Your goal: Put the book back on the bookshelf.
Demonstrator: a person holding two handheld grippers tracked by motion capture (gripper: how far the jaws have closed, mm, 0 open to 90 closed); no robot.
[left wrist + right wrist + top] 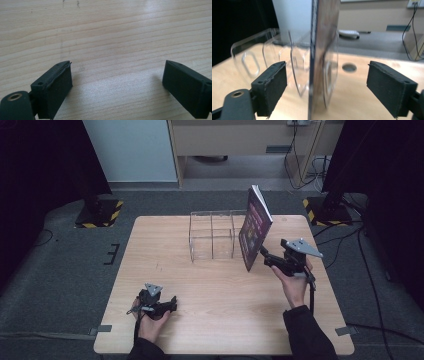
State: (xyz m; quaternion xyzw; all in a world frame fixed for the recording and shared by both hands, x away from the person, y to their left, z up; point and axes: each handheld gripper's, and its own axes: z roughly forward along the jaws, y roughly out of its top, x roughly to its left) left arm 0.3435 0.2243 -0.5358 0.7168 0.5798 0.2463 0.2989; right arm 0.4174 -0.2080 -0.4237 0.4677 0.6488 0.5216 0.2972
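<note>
Right tongs (327, 90) spread wide, upright book (324, 50) edge-on between their jaws; left tongs (117, 87) spread over bare table (112, 32).

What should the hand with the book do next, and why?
Probably close the right hand-held gripper on the book. Its jaws stand wide open on either side of the book's edge, and the book stands upright and tilted beside the clear rack, seemingly outside its slots, so it could tip over.
</note>
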